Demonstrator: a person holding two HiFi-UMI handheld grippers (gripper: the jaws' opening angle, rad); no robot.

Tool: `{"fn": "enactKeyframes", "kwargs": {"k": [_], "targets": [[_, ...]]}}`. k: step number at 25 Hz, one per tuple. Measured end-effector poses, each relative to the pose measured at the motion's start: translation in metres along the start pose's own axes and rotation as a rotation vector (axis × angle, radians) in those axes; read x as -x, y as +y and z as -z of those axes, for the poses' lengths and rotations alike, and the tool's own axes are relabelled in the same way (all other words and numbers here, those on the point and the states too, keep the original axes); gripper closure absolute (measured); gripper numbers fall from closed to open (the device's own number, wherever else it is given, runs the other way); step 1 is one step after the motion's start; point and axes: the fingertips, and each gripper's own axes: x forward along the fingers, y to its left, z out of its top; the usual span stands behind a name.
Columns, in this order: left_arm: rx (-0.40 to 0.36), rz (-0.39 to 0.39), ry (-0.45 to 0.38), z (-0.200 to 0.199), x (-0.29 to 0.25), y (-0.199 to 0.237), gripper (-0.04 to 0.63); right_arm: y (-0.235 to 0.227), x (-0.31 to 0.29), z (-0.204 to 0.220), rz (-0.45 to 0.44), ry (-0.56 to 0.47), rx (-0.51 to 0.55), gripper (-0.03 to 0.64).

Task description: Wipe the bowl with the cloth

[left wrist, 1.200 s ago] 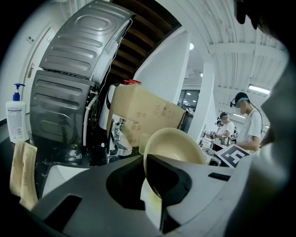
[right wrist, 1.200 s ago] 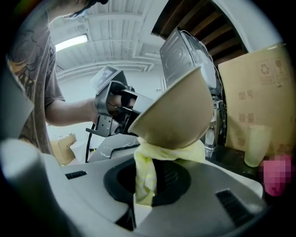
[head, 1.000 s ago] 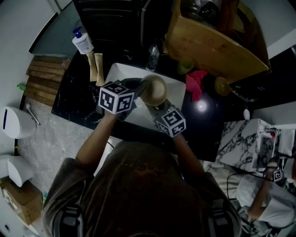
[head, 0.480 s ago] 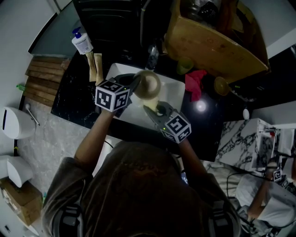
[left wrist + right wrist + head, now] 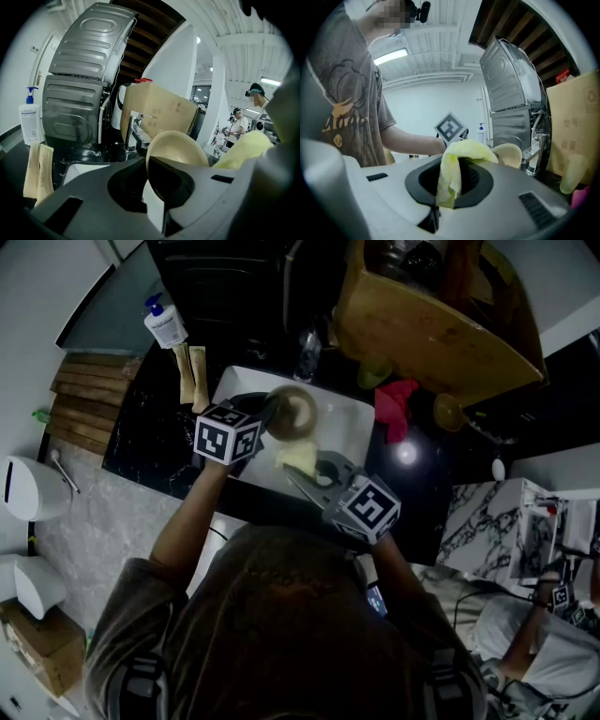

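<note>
Bowl: a cream bowl, held tilted above the white sink basin, not resting on it. The left gripper has its jaws closed on the rim; the left gripper view shows the wall of the bowl standing edge-on between them. That gripper reaches in from 8 o'clock of the bowl in the head view.

Cloth: a pale yellow cloth, bunched, at 6 o'clock of the bowl and just beside it. No view confirms contact. The right gripper is clamped on the cloth, which bulges out of its closed jaws in the right gripper view. This gripper comes in from 4 to 5 o'clock, its long axis pointing to about 11 o'clock, toward the bowl.

Assessment: the bowl's open side appears to be turned toward the cloth. The right gripper is the working one. A short advance toward 12 o'clock should bring the cloth onto the bowl while the left gripper steadies it.

Surroundings: the faucet stands at 12 o'clock, behind the bowl. A soap pump bottle stands well off at 10 o'clock. A red rag lies on the dark counter at 3 o'clock.
</note>
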Motion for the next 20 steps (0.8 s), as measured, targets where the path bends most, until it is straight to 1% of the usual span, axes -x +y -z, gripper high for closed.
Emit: {"fn": "enactKeyframes", "kwargs": {"k": [5,10,15,20], "targets": [[-0.026,-0.015,0.01,0.005,-0.001,-0.001,0.581,0.004,0.001,-0.012,-0.004,-0.014,-0.008,0.595],[-0.051,-0.011,-0.001,0.005,-0.001,-0.009,0.582,-0.007,-0.006,-0.002,0.016,0.015,-0.028,0.595],[-0.111,0.008,0.005,0.007,-0.003,-0.024,0.581,-0.025,-0.016,0.013,0.06,0.089,-0.102,0.595],[-0.154,0.01,0.007,0.012,-0.001,-0.034,0.581,-0.04,-0.02,0.023,0.105,0.147,-0.096,0.595]]}}
